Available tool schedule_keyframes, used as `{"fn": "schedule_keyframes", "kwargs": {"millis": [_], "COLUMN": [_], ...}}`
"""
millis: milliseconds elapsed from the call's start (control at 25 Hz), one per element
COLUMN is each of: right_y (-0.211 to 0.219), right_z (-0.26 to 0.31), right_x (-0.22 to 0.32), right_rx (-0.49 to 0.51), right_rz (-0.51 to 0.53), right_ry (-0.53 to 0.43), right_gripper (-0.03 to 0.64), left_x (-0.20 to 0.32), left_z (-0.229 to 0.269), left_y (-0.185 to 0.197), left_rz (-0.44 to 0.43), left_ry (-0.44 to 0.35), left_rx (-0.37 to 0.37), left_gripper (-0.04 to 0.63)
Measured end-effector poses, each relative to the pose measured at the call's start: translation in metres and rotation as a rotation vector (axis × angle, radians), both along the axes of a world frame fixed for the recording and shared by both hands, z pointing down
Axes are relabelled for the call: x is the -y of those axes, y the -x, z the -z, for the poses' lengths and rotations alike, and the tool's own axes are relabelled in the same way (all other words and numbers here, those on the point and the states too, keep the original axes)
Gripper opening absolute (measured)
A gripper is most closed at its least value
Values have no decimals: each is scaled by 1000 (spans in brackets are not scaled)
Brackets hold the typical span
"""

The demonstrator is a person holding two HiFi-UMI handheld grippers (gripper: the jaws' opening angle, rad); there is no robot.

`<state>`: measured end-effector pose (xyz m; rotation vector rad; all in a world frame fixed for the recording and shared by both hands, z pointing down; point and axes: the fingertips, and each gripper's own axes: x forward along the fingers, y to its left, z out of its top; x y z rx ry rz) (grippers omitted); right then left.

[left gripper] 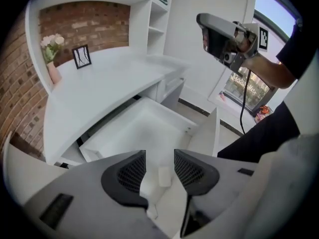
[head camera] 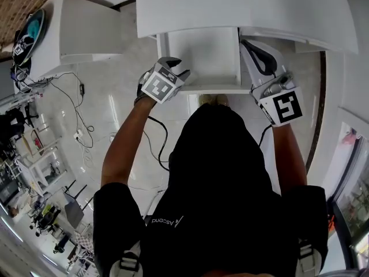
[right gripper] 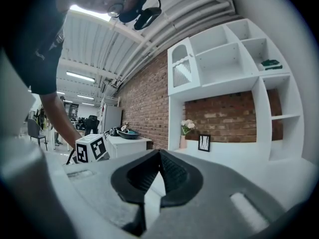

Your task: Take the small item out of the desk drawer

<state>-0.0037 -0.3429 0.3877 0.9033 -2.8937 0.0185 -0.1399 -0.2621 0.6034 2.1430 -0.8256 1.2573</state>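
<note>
The white desk drawer [head camera: 202,53] stands pulled open under the desktop; its bare bottom [left gripper: 144,128] fills the left gripper view. A small white rectangular item [left gripper: 163,176] lies low in the drawer, right between the jaws of my left gripper [left gripper: 159,156]. That gripper is open, and I cannot tell whether its pads touch the item. From the head view my left gripper [head camera: 180,71] sits at the drawer's front left corner and hides the item. My right gripper [head camera: 249,45] is held beside the drawer's right side, shut and empty [right gripper: 159,156].
The curved white desktop [left gripper: 99,83] carries a vase of flowers [left gripper: 51,49] and a small picture frame [left gripper: 82,56] against a brick wall. A side cabinet [head camera: 81,27] with a dark bowl [head camera: 31,30] stands left. Cables [head camera: 75,100] lie on the floor.
</note>
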Motion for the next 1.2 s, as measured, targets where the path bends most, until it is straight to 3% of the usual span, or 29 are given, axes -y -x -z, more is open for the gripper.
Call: {"fn": "schedule_keyframes", "kwargs": {"millis": [440,680,880,1200], "right_y": [-12,-28,-32,-46], "right_z": [-38,-62,-76,-89], "right_x": [43,48,56,60], "right_rx": [-25,-40,-60,-84], "right_rz": [-82,-131,-153,-175], "right_ry": [27,82,116,136], "right_gripper": [0,0,0,0], "left_x": [-13,-18,-28,-46], "left_z": [-100,-142,-168,-191], "left_y": [-2,-2,1,-8], "left_rz": [-170,-211,-215,-222], "left_ry": [332,411,507,585], "left_rx": [67,110,109,101], "left_gripper": [172,172,172,181]}}
